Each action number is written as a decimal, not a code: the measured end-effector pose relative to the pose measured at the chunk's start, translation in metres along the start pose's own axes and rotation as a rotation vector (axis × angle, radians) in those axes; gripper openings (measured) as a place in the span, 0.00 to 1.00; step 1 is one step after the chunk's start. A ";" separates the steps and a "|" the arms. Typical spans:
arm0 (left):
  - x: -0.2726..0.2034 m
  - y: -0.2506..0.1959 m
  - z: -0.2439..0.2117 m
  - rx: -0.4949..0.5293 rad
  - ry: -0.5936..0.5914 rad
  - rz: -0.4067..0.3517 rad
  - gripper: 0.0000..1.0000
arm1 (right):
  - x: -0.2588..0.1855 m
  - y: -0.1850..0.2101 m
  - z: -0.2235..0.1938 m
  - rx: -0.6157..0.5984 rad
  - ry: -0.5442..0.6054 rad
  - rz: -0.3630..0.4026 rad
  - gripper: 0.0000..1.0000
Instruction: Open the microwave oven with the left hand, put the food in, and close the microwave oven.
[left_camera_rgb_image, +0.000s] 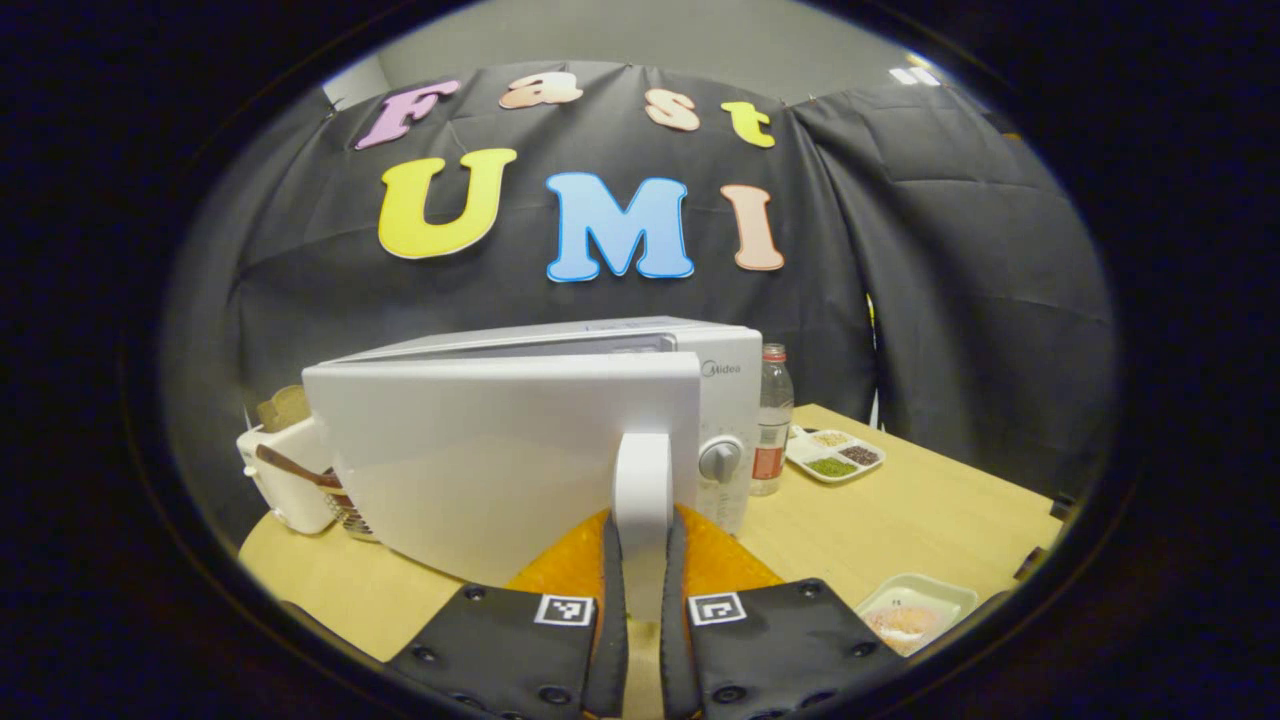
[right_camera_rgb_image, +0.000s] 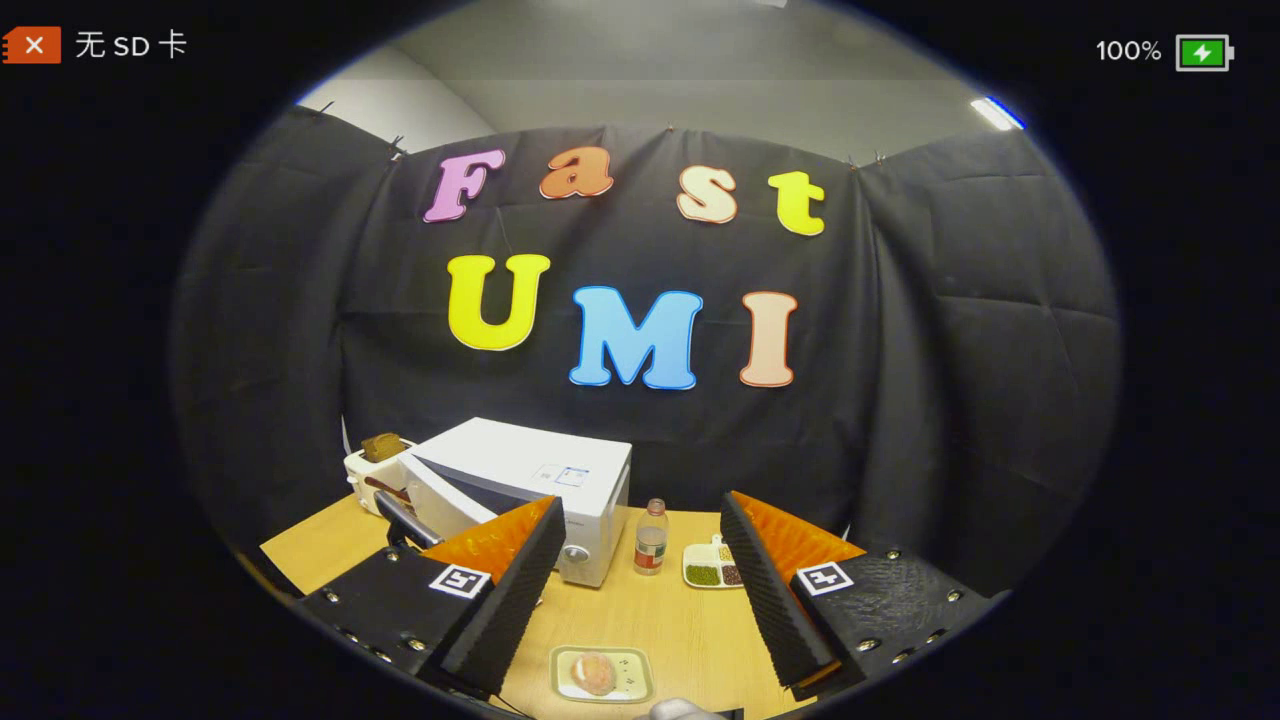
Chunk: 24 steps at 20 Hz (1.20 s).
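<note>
The white microwave (left_camera_rgb_image: 520, 450) stands on the wooden table (left_camera_rgb_image: 900, 520) with its door (left_camera_rgb_image: 480, 470) swung partly out toward me. My left gripper (left_camera_rgb_image: 641, 535) is shut on the door's upright white handle (left_camera_rgb_image: 642, 480), one finger on each side. The food, a round bun on a pale tray (left_camera_rgb_image: 915, 612), lies at the table's near right. In the right gripper view the same tray (right_camera_rgb_image: 600, 673) sits below and between the wide-open fingers of my right gripper (right_camera_rgb_image: 641, 512), which holds nothing. The microwave (right_camera_rgb_image: 540, 475) stands farther off to the left there.
A clear bottle (left_camera_rgb_image: 772, 420) stands just right of the microwave's dial panel (left_camera_rgb_image: 722, 458). A small divided dish of seasonings (left_camera_rgb_image: 833, 453) lies beyond it. A white toaster-like appliance (left_camera_rgb_image: 285, 480) sits to the microwave's left. The table's right edge (left_camera_rgb_image: 1040, 500) is close by.
</note>
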<state>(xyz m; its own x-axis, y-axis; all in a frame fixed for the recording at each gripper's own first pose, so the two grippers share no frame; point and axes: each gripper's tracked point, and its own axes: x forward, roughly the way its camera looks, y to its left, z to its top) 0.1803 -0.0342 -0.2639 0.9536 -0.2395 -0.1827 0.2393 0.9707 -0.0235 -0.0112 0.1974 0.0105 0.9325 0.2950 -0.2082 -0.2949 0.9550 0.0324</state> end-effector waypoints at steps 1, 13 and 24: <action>-0.005 0.007 0.000 0.025 0.008 0.031 0.27 | -0.002 0.003 0.003 -0.003 -0.010 0.009 0.96; -0.033 0.036 -0.025 0.004 0.079 0.141 0.98 | -0.023 0.001 -0.001 0.016 -0.009 -0.002 0.96; -0.138 0.098 -0.044 -0.010 0.101 0.227 0.96 | -0.031 0.049 -0.008 0.022 0.002 0.099 0.95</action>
<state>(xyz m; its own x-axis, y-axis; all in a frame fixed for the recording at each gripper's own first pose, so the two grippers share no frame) 0.0646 0.0951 -0.2844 0.9596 -0.0124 -0.2813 0.0187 0.9996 0.0198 -0.0561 0.2346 0.0103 0.8984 0.3883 -0.2052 -0.3813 0.9214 0.0745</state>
